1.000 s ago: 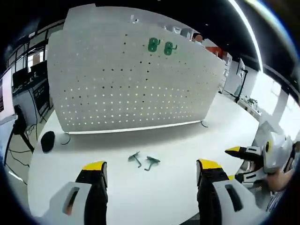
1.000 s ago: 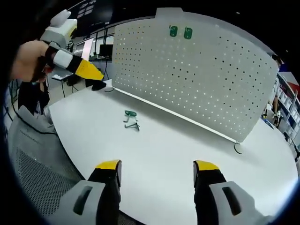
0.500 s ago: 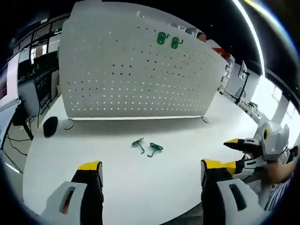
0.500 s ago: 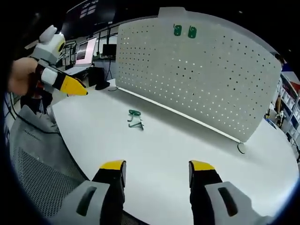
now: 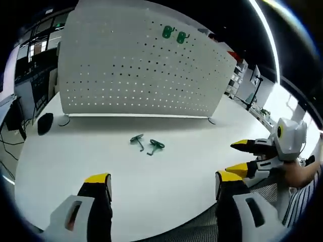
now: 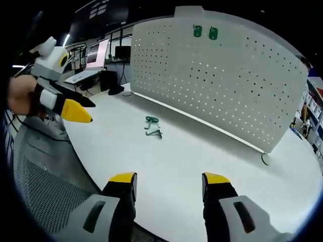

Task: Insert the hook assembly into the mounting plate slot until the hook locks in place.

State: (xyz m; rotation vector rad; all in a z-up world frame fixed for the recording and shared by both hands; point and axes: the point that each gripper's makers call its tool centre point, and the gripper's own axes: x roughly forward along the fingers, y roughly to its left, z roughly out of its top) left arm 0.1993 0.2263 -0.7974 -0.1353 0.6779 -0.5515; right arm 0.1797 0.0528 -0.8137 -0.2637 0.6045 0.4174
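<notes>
White table (image 5: 166, 176) stretches ahead of my left gripper (image 5: 159, 182) and right gripper (image 6: 169, 180), both with jaws apart, holding nothing. Two green hooks (image 5: 147, 144) lie beyond the fingertips, before the pegboard (image 6: 222, 85); office desks (image 6: 88, 75) sit behind.

Two green hooks (image 6: 153, 126) lie on the white table (image 6: 212, 151) before the pegboard (image 6: 222, 80).

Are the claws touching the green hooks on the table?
Apart. In the left gripper view, white table lies between the left claw, the right claw and the green hooks.
</notes>
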